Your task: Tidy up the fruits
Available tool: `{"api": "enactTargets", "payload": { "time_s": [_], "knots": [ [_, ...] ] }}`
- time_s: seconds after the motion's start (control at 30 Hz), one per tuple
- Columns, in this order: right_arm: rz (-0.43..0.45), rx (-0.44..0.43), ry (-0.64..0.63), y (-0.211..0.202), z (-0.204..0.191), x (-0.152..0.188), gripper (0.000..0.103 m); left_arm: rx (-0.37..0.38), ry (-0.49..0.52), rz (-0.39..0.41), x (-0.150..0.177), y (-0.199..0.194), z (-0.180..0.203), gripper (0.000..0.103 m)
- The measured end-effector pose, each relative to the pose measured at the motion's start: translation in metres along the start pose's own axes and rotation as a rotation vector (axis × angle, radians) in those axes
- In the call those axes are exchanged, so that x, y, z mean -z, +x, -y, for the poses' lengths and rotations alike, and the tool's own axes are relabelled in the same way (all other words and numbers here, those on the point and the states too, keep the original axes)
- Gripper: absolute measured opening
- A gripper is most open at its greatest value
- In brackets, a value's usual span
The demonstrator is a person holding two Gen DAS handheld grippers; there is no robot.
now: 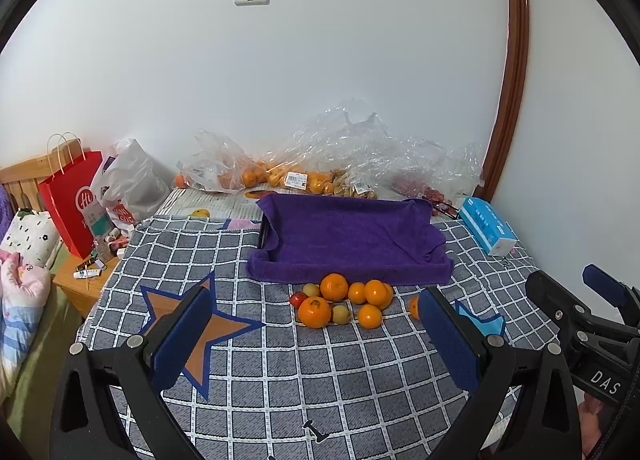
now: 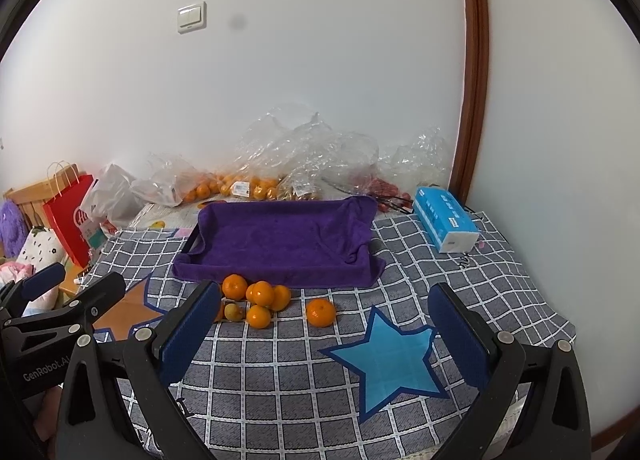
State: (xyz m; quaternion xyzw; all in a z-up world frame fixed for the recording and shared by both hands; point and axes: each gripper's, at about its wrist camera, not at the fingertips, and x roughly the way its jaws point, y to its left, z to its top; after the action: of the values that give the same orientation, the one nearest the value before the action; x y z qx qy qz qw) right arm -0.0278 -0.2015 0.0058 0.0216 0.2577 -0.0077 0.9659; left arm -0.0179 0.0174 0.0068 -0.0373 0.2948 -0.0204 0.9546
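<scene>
Grey tablecloth (image 2: 280, 380) with white grid, one orange star (image 1: 200, 324) and one light-blue star (image 2: 394, 360), both navy-edged. Purple towel (image 2: 280, 244) lining the tray. Orange tangerines (image 1: 334, 287), a red fruit (image 1: 297, 299), yellowish small fruits (image 1: 341, 314). Blue-and-white tissue pack (image 2: 446, 216). Red paper bag (image 1: 74, 204).

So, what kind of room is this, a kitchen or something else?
Probably a bedroom, not a kitchen. The fruit lies on a checked blanket spread like bedding, a wooden headboard with pillows stands at the left, and a bedside table holds small bottles.
</scene>
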Motion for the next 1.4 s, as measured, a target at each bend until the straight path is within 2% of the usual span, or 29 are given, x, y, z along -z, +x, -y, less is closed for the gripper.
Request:
{"api": "enactTargets", "payload": {
  "time_s": [0.43, 0.8, 1.17, 1.27, 1.4],
  "knots": [
    [0.004, -0.007, 0.0, 0.001, -0.002, -0.002, 0.102, -0.003, -0.012, 0.002, -0.003, 0.001, -0.006, 0.103],
    [-0.018, -0.018, -0.002, 0.02, -0.007, 0.0, 0.101, -0.01, -0.018, -0.018, -0.001, 0.013, -0.013, 0.103],
    [-0.059, -0.051, -0.042, 0.052, -0.017, 0.004, 0.098, -0.028, -0.05, -0.08, 0.001, 0.052, -0.033, 0.103],
    [-0.069, -0.07, -0.027, 0.063, -0.014, 0.006, 0.096, -0.035, -0.053, -0.086, 0.003, 0.062, -0.04, 0.103],
    [-0.08, -0.08, -0.006, 0.079, -0.005, 0.01, 0.094, -0.038, -0.069, -0.133, 0.008, 0.086, -0.052, 0.103]
  ]
}}
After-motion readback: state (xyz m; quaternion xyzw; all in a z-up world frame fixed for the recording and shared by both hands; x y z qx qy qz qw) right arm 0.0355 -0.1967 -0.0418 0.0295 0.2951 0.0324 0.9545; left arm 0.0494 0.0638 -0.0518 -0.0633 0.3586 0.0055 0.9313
